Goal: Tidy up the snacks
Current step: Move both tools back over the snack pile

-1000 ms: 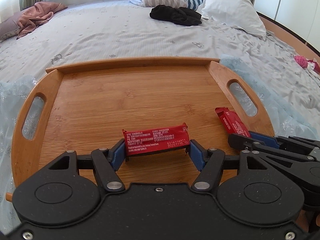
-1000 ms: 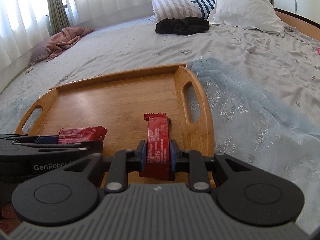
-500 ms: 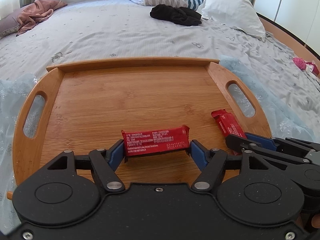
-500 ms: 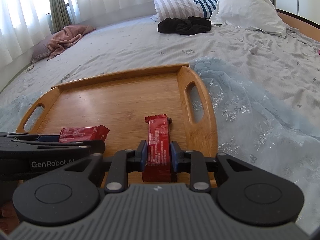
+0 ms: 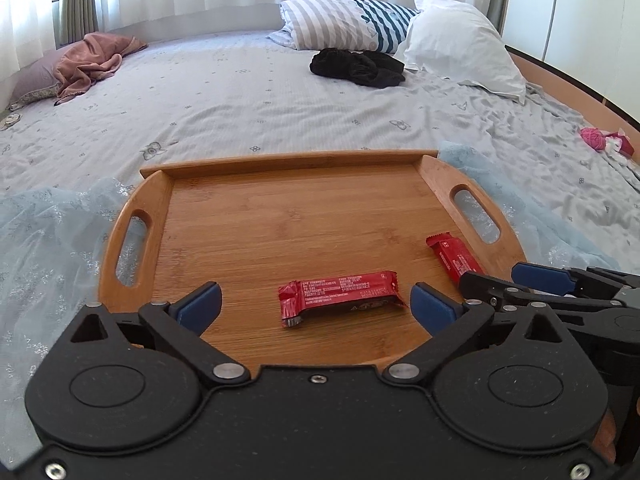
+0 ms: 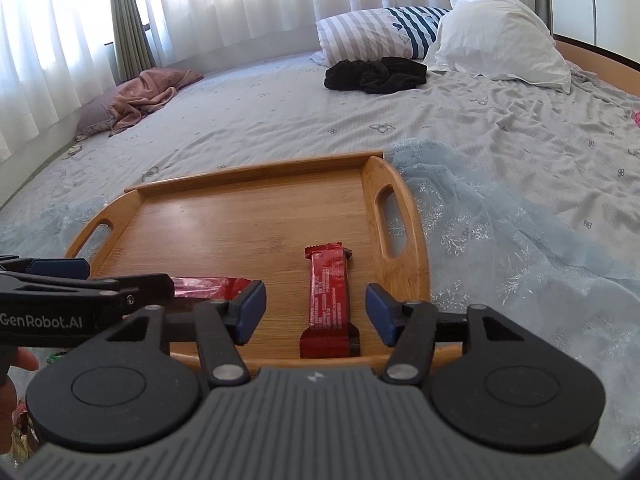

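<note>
A: Start big. What carries everything?

B: The bed (image 5: 248,120), with a pale blue lace cloth (image 6: 500,248) spread on it, and on that the wooden tray (image 5: 288,216).

A: And the snacks?

B: Two red snack bars on the tray's near half. One bar (image 5: 340,292) lies crosswise between the left gripper (image 5: 316,300) and its wide-apart jaws, touching neither. The second bar (image 6: 329,300) lies lengthwise near the right handle, between the right gripper (image 6: 316,312) jaws, also apart and clear of it.

A: How would they handle?

B: Light, I'd judge, with slick crinkly foil over a firm core. Best pinched across the middle, not by the flimsy crimped ends.
</note>
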A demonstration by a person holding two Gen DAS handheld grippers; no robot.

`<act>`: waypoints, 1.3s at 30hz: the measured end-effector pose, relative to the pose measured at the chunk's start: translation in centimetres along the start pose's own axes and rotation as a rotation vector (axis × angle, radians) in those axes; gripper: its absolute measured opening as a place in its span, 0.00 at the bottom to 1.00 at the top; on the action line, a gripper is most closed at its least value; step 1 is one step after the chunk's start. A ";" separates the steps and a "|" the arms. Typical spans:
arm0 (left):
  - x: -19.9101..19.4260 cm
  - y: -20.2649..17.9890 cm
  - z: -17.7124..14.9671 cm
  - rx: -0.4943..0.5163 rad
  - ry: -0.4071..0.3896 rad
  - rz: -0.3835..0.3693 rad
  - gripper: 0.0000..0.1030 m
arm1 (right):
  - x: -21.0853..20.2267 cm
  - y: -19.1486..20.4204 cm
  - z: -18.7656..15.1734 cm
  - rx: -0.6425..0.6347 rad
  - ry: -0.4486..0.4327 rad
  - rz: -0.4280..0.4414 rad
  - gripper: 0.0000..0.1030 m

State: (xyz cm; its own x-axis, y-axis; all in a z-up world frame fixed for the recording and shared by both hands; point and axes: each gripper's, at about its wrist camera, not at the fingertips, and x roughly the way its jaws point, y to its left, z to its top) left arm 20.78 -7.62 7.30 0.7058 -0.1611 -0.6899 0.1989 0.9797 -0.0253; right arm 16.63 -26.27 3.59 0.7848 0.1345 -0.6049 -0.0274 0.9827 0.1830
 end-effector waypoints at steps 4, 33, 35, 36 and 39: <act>-2.6 0.6 -1.2 0.013 -0.035 0.002 1.00 | -1.5 0.7 -0.6 -0.032 -0.021 0.005 0.79; -14.4 4.4 -12.7 -0.002 -0.209 0.001 1.00 | -10.0 2.7 -9.5 -0.057 -0.187 0.021 1.00; -14.7 4.5 -13.7 -0.004 -0.213 0.006 1.00 | -10.4 2.7 -10.3 -0.062 -0.213 -0.024 1.00; -14.8 4.5 -14.2 -0.001 -0.217 0.011 1.00 | -10.7 2.8 -10.8 -0.068 -0.230 -0.054 1.00; -15.2 4.6 -15.3 -0.002 -0.225 0.034 1.00 | -11.2 2.7 -11.8 -0.075 -0.256 -0.097 1.00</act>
State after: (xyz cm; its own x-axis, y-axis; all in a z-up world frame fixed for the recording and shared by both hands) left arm 0.53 1.21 6.57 0.8462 -0.1503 -0.5113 0.1710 0.9852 -0.0066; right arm 0.41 -23.62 1.73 0.9167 0.0121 -0.3994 0.0175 0.9974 0.0705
